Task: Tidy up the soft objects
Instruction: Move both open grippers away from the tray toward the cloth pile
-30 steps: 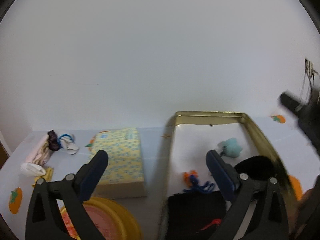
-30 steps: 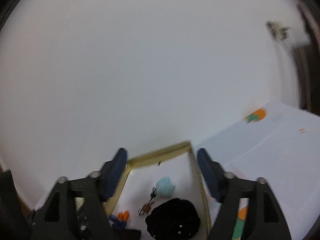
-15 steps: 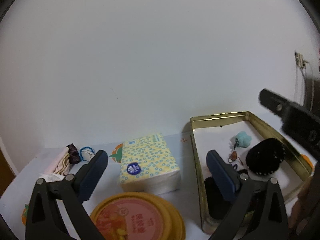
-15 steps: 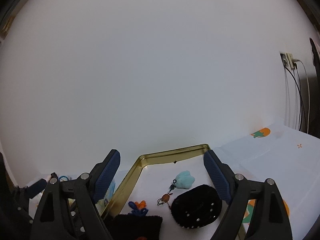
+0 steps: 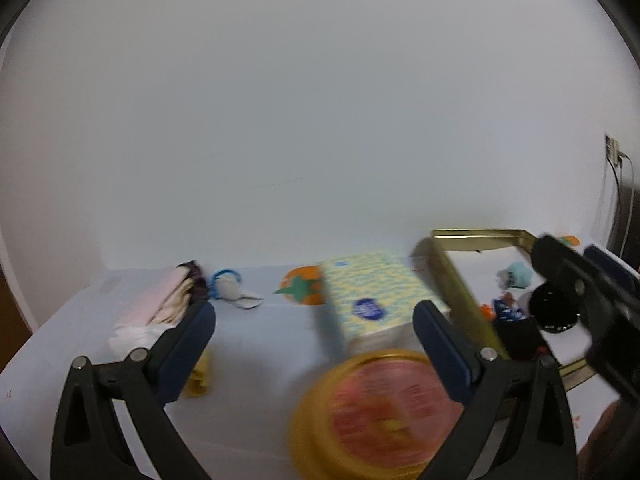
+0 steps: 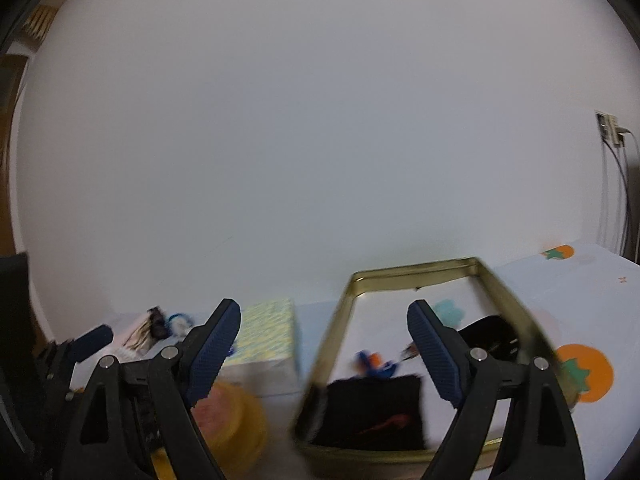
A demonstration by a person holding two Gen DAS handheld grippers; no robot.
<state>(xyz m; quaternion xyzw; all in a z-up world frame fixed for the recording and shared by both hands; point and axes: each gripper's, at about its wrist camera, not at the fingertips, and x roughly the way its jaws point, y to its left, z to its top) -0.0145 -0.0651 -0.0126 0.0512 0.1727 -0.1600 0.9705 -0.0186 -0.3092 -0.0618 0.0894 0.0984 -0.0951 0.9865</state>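
Left tongs (image 5: 314, 322): we see them wide, empty.
Right tongs (image 6: 324, 320): wide, empty, lower centre.
Gold rectangular metal tin (image 6: 332, 344): we see it on the surface, lower right.

plain white wall (image 5: 320, 120), wall socket (image 6: 610, 130)

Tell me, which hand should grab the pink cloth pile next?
Probably the left. Its fingers are open, empty and right beside the pink cloth pile, while the right gripper faces the gold tray.

Both handheld units match: left gripper (image 5: 314, 336) and right gripper (image 6: 324, 340), black plastic arms, silver screws, ribbed dark-blue finger pads (image 6: 434, 354).
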